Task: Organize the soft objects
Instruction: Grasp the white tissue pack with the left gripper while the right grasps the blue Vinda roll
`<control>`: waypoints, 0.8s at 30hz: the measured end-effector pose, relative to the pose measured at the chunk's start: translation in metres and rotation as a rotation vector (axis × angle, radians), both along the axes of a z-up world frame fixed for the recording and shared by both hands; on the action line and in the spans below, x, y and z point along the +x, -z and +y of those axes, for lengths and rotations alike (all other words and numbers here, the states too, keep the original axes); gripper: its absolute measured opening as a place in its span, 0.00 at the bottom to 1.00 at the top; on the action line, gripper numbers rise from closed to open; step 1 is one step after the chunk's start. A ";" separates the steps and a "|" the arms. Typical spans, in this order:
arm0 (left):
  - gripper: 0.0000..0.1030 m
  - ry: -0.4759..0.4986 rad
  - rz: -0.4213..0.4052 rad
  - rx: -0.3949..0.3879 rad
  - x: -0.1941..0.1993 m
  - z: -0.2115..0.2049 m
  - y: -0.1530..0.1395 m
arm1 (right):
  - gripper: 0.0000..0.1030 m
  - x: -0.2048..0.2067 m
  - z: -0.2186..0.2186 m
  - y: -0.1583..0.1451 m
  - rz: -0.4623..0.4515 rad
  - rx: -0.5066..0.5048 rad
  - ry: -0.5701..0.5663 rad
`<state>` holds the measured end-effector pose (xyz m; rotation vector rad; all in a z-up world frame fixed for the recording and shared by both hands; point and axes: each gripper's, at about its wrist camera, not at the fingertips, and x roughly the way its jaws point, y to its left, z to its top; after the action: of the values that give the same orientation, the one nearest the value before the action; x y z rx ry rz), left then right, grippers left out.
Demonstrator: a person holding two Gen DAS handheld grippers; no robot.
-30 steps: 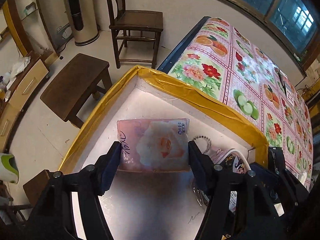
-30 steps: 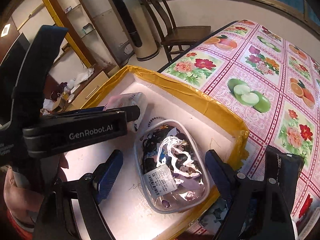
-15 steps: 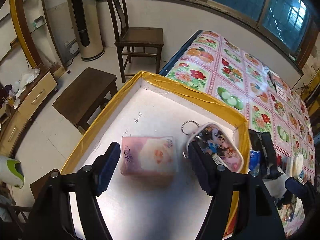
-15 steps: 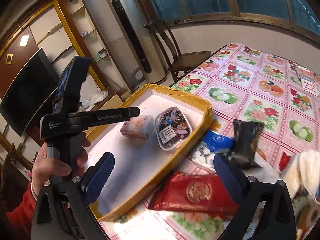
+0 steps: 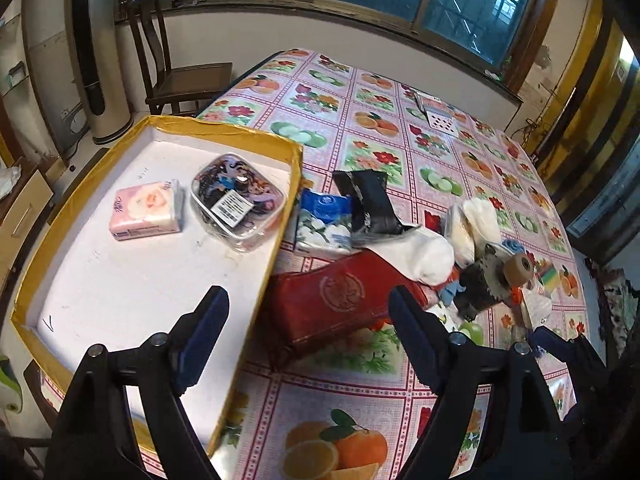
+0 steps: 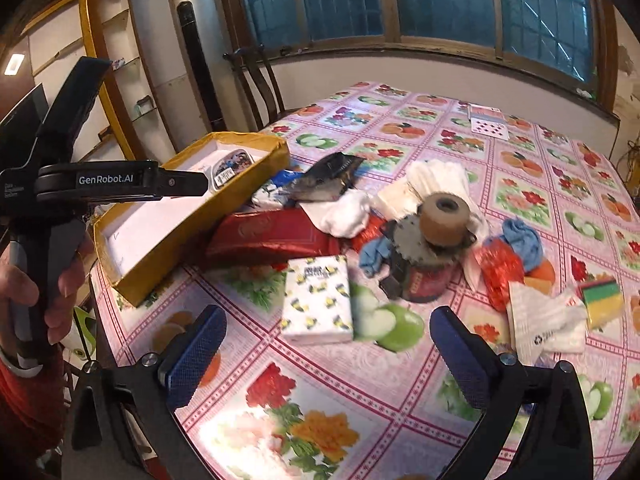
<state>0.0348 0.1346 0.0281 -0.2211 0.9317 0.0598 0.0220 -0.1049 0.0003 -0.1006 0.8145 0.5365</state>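
Yellow-taped, the shallow white box at the tabletop's edge holds a pink tissue pack and a clear cartoon pouch, laid side by side to leave room. Just outside its wall lie a red pouch, white socks and a bee-print tissue pack, probably next. Both the left gripper and right gripper hover with jaws wide apart, holding nothing.
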 end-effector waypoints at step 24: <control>0.80 0.071 0.172 0.002 0.024 -0.117 0.054 | 1.00 -0.015 -0.150 0.009 0.035 0.091 0.267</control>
<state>0.0586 0.0178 -0.0256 -0.1823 1.1103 0.0142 0.0073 -0.2549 -0.0089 0.1010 0.8214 0.3226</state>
